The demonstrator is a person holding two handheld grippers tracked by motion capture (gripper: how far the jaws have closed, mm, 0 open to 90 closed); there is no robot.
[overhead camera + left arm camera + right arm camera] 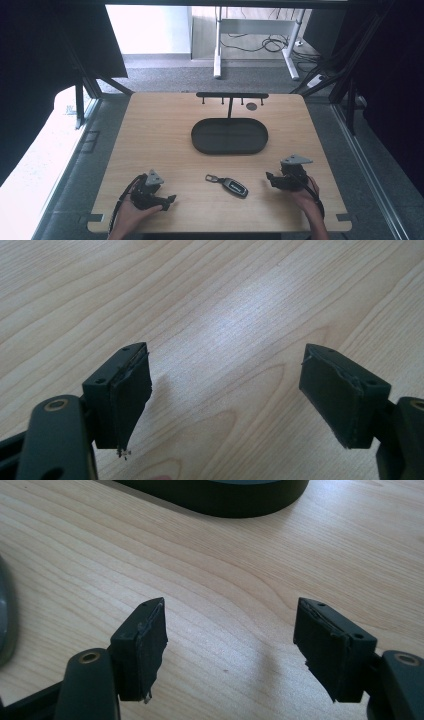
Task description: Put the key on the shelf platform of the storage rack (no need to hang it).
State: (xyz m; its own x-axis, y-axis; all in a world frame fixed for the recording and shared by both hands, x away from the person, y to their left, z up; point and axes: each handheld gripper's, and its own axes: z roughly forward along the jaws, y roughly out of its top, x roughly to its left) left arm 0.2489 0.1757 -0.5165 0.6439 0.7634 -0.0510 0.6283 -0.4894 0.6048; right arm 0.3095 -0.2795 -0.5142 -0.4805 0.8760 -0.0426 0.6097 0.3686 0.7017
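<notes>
Two tools, left tool [170,199] and right tool [270,177], rest released low in frame, flanking the black key fob [235,186] on your wooden counter [160,135]; probably you grasp it next.

High view looks forward-down over the whole table [165,130]; my gripper views sit close above its wood, shared throughout.

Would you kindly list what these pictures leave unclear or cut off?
- Car key, high view: buttons and markings too small to read.
- Grey object, right gripper view: cut off by the left edge.
- Small round thing beneath the hook rack, high view: too small to identify.
</notes>
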